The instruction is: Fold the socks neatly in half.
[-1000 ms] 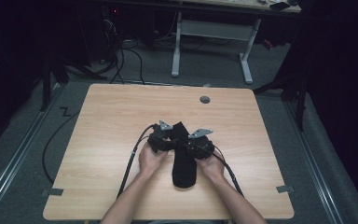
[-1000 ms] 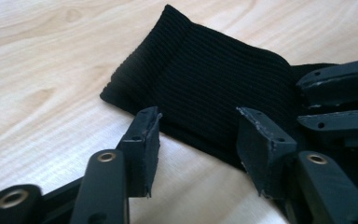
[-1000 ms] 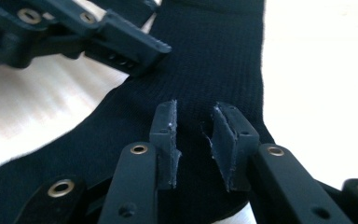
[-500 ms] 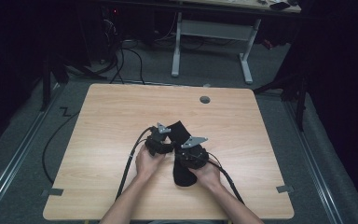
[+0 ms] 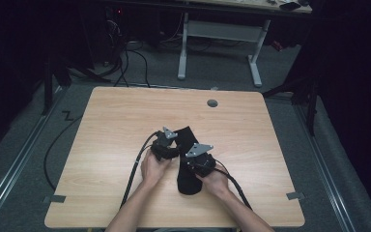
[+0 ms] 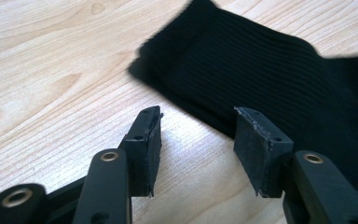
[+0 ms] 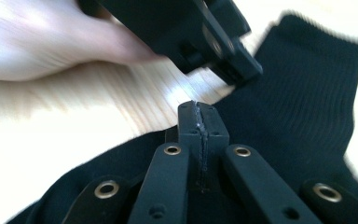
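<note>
A pale wooden table (image 5: 125,121) stands on grey floor (image 5: 207,67), a small round grommet (image 5: 212,103) set near its far edge and a white-legged desk (image 5: 217,29) beyond it. A black ribbed sock (image 5: 186,159) lies flat on the table's near middle, running from its cuff at the far end toward the person, between the two hands. The left hand (image 5: 153,166) holds the left gripper (image 6: 196,135) at the sock's left edge; its jaws stand partly apart with nothing between them, one pad (image 6: 151,140) over bare wood and the other at the sock's border, with wood showing in the gap. The right hand (image 5: 217,180) holds the right gripper (image 7: 199,122) over the sock's lower half; its jaws have just been closing and now meet pad to pad, with the sock directly beneath them. Whether any fabric is pinched between the pads cannot be told. In the right gripper view the other hand and its gripper show just beyond, blurred, above the strip of wood beside the sock. Black cables (image 5: 135,169) trail from both grippers toward the near edge.
</note>
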Demonstrator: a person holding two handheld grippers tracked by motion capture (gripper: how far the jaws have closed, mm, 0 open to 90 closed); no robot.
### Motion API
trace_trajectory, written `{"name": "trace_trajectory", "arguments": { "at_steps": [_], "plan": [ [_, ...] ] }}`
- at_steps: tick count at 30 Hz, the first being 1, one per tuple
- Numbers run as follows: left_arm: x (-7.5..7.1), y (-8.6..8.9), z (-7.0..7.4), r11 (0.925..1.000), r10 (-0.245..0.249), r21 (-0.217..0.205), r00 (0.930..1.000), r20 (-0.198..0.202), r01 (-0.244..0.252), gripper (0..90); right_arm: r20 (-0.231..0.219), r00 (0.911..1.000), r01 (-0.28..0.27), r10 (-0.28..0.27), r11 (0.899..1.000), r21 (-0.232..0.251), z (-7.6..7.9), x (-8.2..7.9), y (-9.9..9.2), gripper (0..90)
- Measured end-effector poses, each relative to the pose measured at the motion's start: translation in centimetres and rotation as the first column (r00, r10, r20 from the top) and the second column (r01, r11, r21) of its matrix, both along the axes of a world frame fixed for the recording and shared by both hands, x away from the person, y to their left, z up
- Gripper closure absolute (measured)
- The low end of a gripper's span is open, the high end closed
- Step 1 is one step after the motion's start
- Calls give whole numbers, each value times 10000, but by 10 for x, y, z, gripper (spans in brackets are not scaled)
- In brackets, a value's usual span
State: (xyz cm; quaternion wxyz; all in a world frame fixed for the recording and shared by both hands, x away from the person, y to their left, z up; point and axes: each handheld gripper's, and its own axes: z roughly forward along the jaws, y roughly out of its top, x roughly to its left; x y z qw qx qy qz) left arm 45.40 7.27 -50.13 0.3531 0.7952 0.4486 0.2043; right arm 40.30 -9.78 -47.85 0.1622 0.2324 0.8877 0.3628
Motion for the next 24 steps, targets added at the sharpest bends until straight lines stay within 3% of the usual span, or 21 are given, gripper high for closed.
{"name": "trace_trajectory", "arguments": {
  "at_steps": [5, 8, 11, 14, 17, 19, 21, 24],
  "plan": [
    [0, -1, -1, 9999, 144, -63, 9998, 130, -143, 519, 30, 9996, -288, 288, 9996, 64, 4, -8, -1, 894],
    [0, -1, -1, 9998, 189, -59, 9998, 59, -189, 521, -750, 9962, -438, 436, 9990, -15, -9, -3, 2, 756],
    [-2, 3, 2, 9994, 189, -299, 9996, -209, -196, 504, -734, 9970, -218, 237, 9994, 268, -10, -4, -3, 707],
    [-10, 3, 11, 9979, 43, -643, 9996, 262, -26, 496, -460, 9987, 237, -205, 9972, 706, 1, -6, -19, 717],
    [-18, -5, 22, 9963, -405, -730, 9970, 662, 454, 496, -524, 9965, 687, -657, 9960, 566, 1, -3, -28, 733],
    [-20, -11, 23, 9956, -669, -618, 9960, 590, 705, 491, -560, 9957, 756, -739, 9967, 288, -5, 1, -29, 735],
    [-21, -17, 21, 9951, -826, -501, 9952, 515, 852, 492, -871, 9936, 735, -721, 9972, 129, -16, 5, -27, 729],
    [-19, -22, 12, 9963, -858, 21, 9961, 182, 858, 486, -782, 9950, 636, -614, 9976, 263, -18, 5, -27, 694]
  ]
}}
